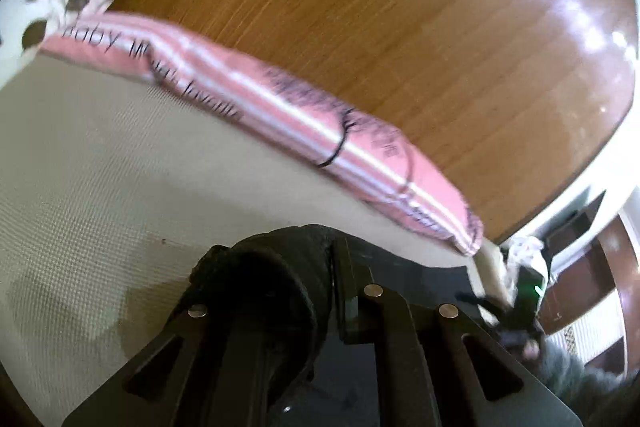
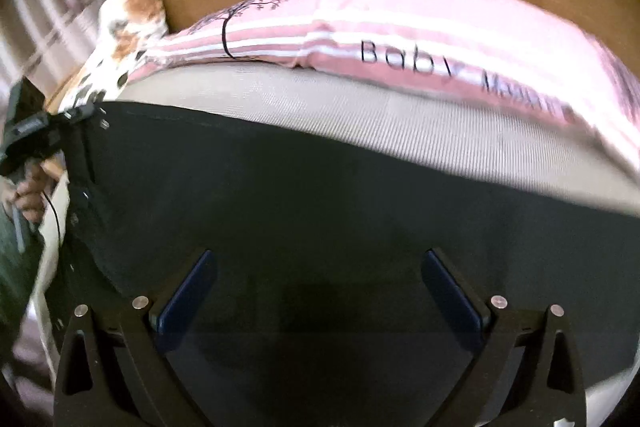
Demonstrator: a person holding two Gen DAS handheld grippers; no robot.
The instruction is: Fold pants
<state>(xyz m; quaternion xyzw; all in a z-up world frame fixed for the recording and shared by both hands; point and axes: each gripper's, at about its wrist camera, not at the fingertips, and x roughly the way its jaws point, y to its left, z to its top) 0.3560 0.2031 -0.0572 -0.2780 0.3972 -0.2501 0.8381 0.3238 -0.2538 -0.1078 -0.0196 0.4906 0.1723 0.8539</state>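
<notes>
Dark pants point(image 2: 320, 211) are lying spread flat on a beige textured bed surface point(image 1: 100, 155), filling the lower part of the right wrist view.

Left hand-held gripper point(image 1: 340, 267): jaws are standing closed together, pinching a bunched dark fold of the pants point(image 1: 272, 287) that is rising over its left finger. In the right wrist view, the same gripper point(image 2: 80, 115) is showing at the far left edge of the pants, with a person's hand point(image 2: 32, 191) behind it.

Right hand-held gripper point(image 2: 320, 267): fingers are standing wide apart, blue pads point(image 2: 188, 291) facing inward, nothing between them; it is hovering above the flat pants.

A long pink striped pillow point(image 1: 280, 111) with black lettering is lying along the far side of the bed, against a wooden headboard point(image 1: 380, 7). A white and orange patterned pillow point(image 2: 124, 39) is sitting just beside the pink one's end. Both views are blurred.
</notes>
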